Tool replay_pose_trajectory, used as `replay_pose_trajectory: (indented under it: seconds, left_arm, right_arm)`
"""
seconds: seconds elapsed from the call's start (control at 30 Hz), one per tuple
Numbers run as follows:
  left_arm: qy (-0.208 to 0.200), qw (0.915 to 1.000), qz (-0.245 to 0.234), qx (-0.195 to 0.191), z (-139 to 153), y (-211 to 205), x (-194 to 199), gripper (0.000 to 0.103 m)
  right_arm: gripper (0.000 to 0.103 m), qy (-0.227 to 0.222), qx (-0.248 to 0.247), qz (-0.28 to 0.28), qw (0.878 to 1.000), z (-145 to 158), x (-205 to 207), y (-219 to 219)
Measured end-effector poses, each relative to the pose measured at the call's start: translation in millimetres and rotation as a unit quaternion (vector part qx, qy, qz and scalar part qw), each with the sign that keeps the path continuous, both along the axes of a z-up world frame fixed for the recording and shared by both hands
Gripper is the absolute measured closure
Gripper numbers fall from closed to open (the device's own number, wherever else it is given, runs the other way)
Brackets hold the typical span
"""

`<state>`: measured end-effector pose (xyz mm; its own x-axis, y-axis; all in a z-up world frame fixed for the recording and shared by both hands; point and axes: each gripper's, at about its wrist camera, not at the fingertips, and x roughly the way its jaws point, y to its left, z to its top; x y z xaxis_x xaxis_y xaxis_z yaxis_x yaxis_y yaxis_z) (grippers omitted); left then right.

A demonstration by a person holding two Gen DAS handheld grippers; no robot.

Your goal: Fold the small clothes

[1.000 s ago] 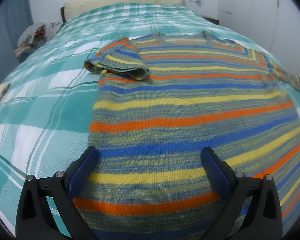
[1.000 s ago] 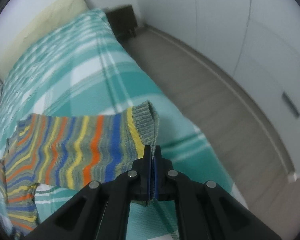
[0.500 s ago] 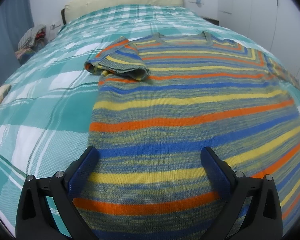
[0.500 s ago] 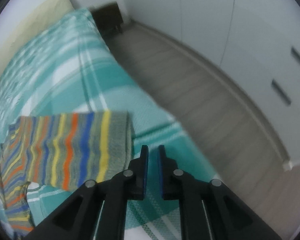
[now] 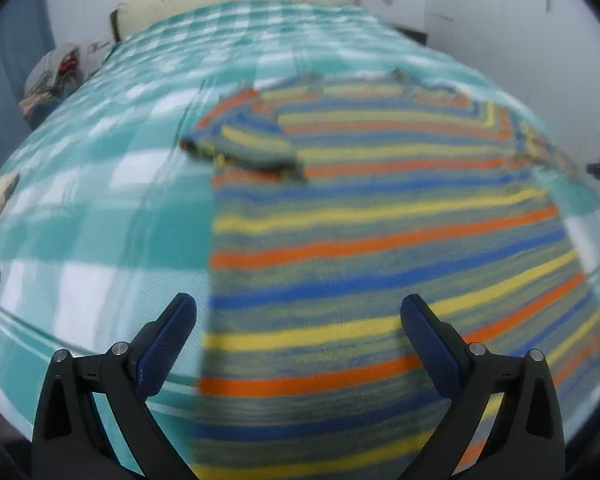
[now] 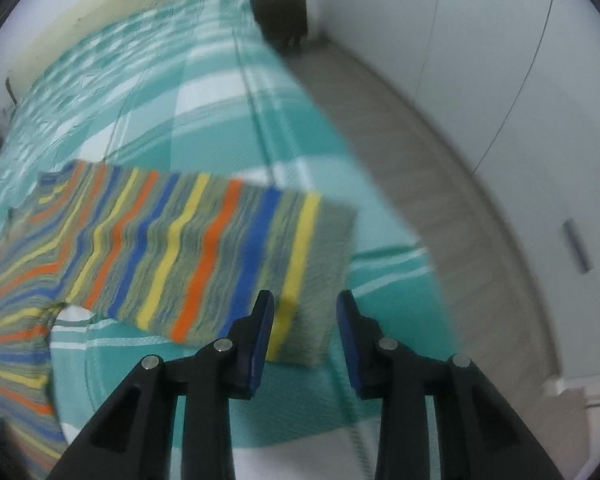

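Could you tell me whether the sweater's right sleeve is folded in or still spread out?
Spread out: the right sleeve lies flat on the bedspread, cuff beneath the open right gripper.

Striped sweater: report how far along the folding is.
Early stage. Done: the striped sweater lies spread on the checked bed, one sleeve folded in over the body. In hand: nothing; the right gripper is open above the other sleeve, which lies flat and extended, and the left gripper is open. Left: folding that sleeve and the body.

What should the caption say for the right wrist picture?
Open right claw hovers over the striped sweater sleeve lying flat on the teal checked bed.
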<state>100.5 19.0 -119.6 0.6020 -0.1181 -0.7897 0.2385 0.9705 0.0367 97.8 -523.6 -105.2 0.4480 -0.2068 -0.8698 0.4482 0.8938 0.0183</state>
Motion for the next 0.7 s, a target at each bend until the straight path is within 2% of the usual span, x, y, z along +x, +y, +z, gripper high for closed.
replay_pose_trajectory:
  seconds: [0.1, 0.17, 0.23, 0.33, 0.43, 0.47, 0.53, 0.6, 0.63, 0.67, 0.7]
  left_arm:
    - [-0.012, 0.9991, -0.004, -0.04, 38.1, 22.1, 21.4, 0.001]
    - [0.011, 0.997, -0.01, -0.077, 53.0, 36.5, 57.3, 0.001]
    - [0.034, 0.9953, -0.021, -0.088, 56.0, 42.0, 103.9, 0.001]
    - [0.047, 0.9968, -0.035, -0.054, 43.3, 32.5, 153.3, 0.002]
    - [0.046, 0.9974, -0.053, 0.019, 10.1, 13.7, 187.5, 0.005]
    - [0.048, 0.9968, -0.054, 0.033, 2.1, 11.6, 191.7, 0.008]
    - [0.068, 0.9941, -0.063, 0.057, -20.8, 6.8, 200.0, 0.023]
    - [0.085, 0.9922, -0.067, 0.062, -32.8, 6.0, 202.2, 0.032]
    - [0.087, 0.9921, -0.07, 0.056, -33.6, 7.1, 200.8, 0.044]
    - [0.086, 0.9923, -0.073, 0.051, -32.2, 8.5, 199.7, 0.051]
    - [0.085, 0.9924, -0.076, 0.046, -29.5, 9.9, 197.5, 0.065]
  right_arm:
    - [0.061, -0.062, -0.025, 0.006, 0.998, 36.0, -13.2, 15.4]
    - [0.057, -0.089, -0.027, 0.016, 0.995, 54.4, -17.4, 31.0]
    - [0.055, -0.118, -0.018, 0.053, 0.991, 73.5, -20.6, 61.8]
    - [0.05, -0.148, -0.008, 0.111, 0.983, 84.0, -18.4, 107.0]
    - [0.048, -0.176, 0.019, 0.153, 0.972, 74.3, -20.4, 147.1]
    - [0.048, -0.171, 0.023, 0.166, 0.971, 66.6, -21.3, 158.7]
    - [0.048, -0.143, 0.014, 0.196, 0.97, 49.7, -17.1, 179.2]
    - [0.048, -0.121, -0.006, 0.225, 0.967, 36.3, -15.2, 191.6]
    - [0.048, -0.117, -0.012, 0.229, 0.966, 34.2, -17.9, 193.2]
    - [0.048, -0.113, -0.016, 0.231, 0.966, 31.0, -18.3, 193.7]
    - [0.048, -0.111, -0.015, 0.232, 0.966, 29.2, -17.8, 192.8]
